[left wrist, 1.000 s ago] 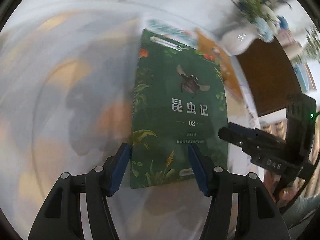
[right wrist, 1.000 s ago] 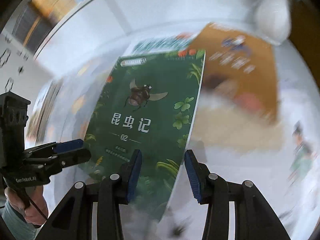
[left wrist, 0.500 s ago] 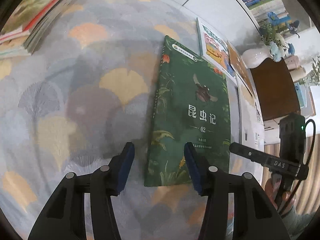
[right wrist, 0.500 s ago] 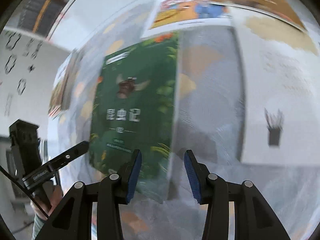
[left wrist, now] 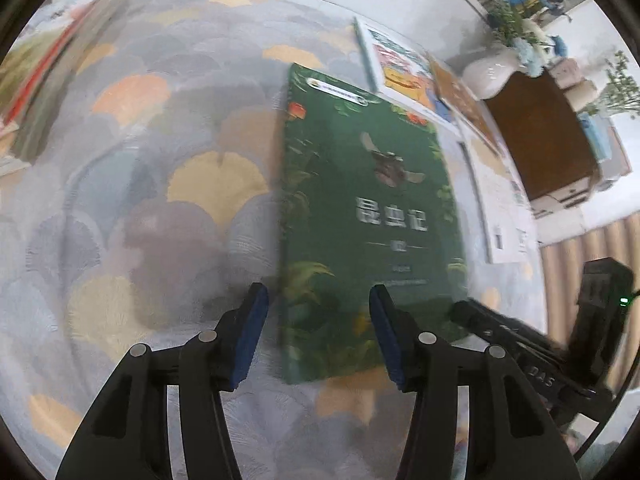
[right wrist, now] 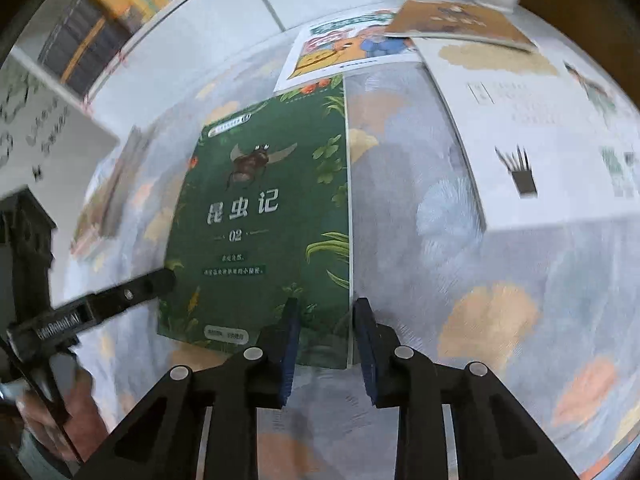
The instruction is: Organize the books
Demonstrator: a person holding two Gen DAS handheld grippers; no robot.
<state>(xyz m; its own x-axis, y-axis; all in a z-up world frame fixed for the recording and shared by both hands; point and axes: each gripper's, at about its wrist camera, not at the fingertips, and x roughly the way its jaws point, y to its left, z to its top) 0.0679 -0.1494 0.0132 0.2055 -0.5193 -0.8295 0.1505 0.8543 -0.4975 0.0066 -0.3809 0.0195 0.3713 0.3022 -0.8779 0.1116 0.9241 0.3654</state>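
Narrowed right gripper point(right wrist: 323, 334) seemingly pinches green book's point(right wrist: 264, 216) corner; left gripper point(left wrist: 316, 336) gapes, picture books point(right wrist: 344, 50) behind.

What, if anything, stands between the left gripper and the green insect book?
Nothing visible: the left gripper's open jaws flank the green insect book's near left corner. The right gripper is at its near right corner, aside.

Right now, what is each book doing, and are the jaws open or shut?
Green book, closed, lying flat on the rug, cover up.
Picture book, closed, flat.
Brown book, closed, flat.
White book, closed, flat.
Left gripper, jaws open over the green book's near end.
Right gripper, jaws shut at the green book's near right corner.
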